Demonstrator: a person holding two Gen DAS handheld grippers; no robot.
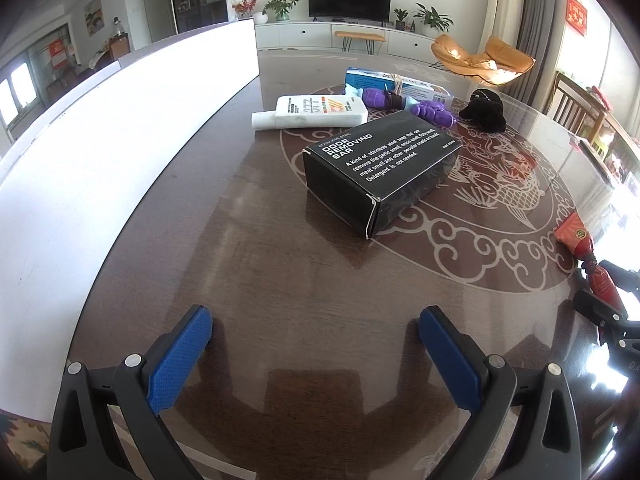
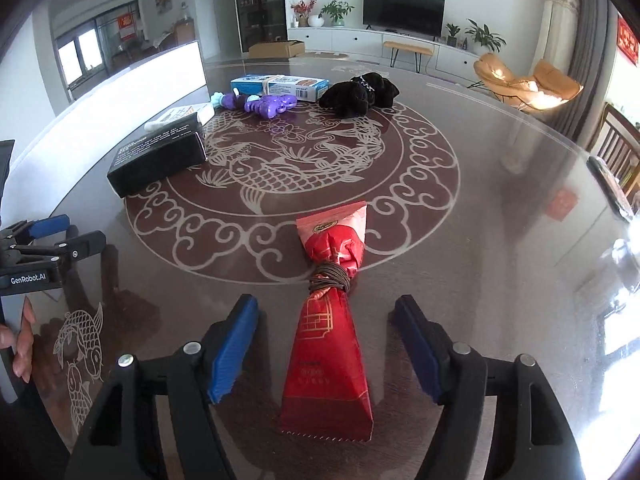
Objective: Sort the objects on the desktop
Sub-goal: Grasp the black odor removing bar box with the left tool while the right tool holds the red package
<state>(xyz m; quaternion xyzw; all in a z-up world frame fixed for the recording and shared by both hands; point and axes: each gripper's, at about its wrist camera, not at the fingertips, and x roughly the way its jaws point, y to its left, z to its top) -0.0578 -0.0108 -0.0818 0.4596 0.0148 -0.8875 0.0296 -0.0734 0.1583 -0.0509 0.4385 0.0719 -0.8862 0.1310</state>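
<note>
A red paper packet (image 2: 328, 344) tied with brown cord lies on the dark table between the open fingers of my right gripper (image 2: 326, 324); the pads do not touch it. It also shows at the right edge of the left wrist view (image 1: 592, 264). My left gripper (image 1: 316, 324) is open and empty over bare table. Ahead of it lies a black "odor removing bar" box (image 1: 380, 172), also in the right wrist view (image 2: 158, 160). Behind the box lie a white tube (image 1: 316, 112), a purple toy (image 1: 428, 110), a blue-and-white box (image 1: 400, 82) and a black plush (image 1: 484, 110).
A long white board (image 1: 100, 152) stands along the table's left side. The round table (image 2: 500, 240) has a pale fish pattern in its middle. A wooden chair (image 2: 616, 148) stands at the far right edge. My left gripper shows at the left of the right wrist view (image 2: 44, 248).
</note>
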